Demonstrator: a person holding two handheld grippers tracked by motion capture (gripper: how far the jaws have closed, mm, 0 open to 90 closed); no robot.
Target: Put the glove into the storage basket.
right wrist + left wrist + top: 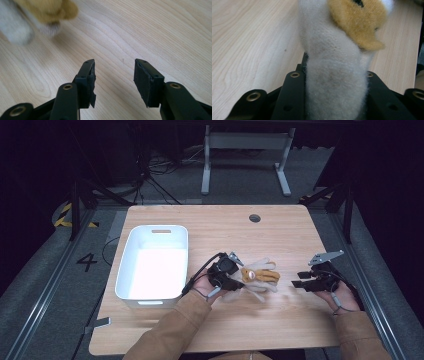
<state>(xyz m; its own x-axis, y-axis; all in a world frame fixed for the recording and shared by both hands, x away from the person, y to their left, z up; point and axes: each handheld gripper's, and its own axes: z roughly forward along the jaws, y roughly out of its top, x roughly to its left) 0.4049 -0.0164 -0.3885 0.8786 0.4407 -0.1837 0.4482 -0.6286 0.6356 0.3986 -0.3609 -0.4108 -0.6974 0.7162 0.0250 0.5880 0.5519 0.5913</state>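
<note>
A plush toy (257,276) of pale grey-white and orange-brown fabric is at the table's middle, its limbs spread to the right. My left gripper (234,279) is shut on one pale limb of the toy (334,82), which fills the gap between the black jaws in the left gripper view. The orange part (358,20) hangs above the jaws there. To the right, my right gripper (298,280) stands open, jaws pointing left toward the toy, nothing between the pads (143,80). The toy's pale and orange edge (37,15) shows at the upper left of the right gripper view.
A white rectangular bin (152,265) with nothing in it stands on the left part of the wooden table (210,330). A round cable hole (254,218) sits near the far edge. Beyond the table stand a desk frame and cables on the floor.
</note>
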